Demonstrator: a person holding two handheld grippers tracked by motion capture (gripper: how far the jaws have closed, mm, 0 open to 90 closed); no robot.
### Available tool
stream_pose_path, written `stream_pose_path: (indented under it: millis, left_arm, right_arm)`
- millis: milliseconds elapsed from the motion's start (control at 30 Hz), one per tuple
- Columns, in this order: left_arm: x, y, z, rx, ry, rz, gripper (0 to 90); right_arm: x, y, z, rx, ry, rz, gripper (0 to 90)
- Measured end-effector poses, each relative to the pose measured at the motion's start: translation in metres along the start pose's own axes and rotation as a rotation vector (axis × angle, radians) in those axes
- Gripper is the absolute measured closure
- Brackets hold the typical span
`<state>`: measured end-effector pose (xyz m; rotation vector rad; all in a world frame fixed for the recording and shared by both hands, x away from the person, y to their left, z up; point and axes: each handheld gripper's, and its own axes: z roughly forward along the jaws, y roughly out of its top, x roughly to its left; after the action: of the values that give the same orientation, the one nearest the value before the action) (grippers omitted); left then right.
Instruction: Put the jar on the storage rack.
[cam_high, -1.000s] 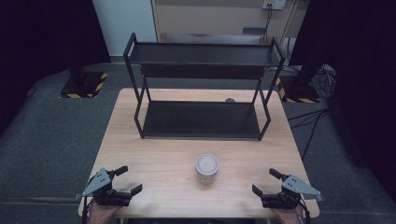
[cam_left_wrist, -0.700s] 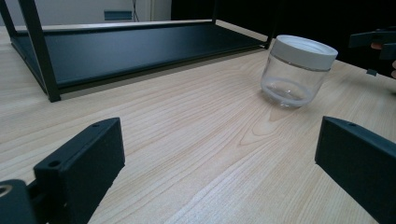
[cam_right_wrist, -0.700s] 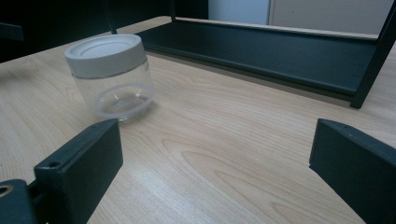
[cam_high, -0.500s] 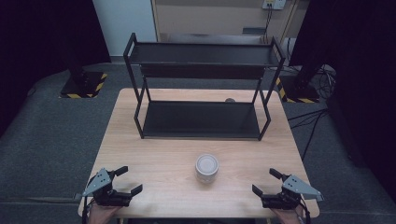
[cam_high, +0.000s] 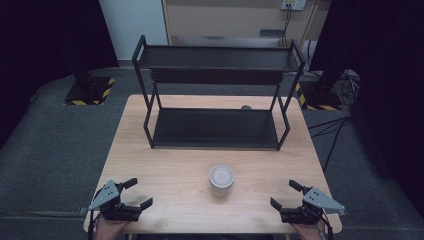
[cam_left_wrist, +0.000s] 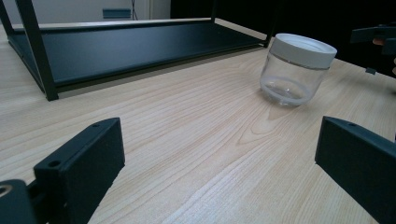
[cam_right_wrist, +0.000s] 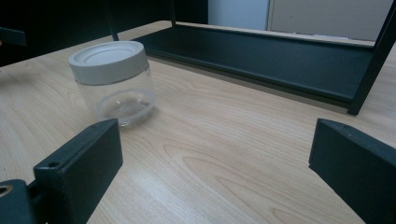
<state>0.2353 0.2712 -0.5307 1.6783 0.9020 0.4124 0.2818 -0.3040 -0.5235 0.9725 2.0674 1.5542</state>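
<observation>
Clear glass jar (cam_high: 221, 180), white ribbed lid, nothing visible inside, upright mid-table between my 2 grippers (near black metal rack (cam_high: 215, 127)). My left gripper (cam_high: 138, 193) spread wide; right gripper (cam_high: 283, 194) wide, holding nothing.

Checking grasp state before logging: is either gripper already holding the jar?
No: the jar stands alone on the table, with the left gripper and right gripper open and apart from it.

Even, soft overhead light falls on the table (cam_high: 165, 165), surroundings dark, near black tools slightly blurred.
</observation>
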Motion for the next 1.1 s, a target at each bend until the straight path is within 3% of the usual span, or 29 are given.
stream_pose_path:
  millis: [400,1100]
  left_arm:
    - [0.000,-0.001,0.001,0.006,0.000,-0.003,0.3]
    - [0.000,-0.001,0.001,0.009,0.000,-0.004,0.2]
  right_arm:
    - [0.003,0.012,0.002,-0.005,0.027,-0.013,2.8]
    - [0.014,0.037,0.029,0.039,0.122,-0.054,1.9]
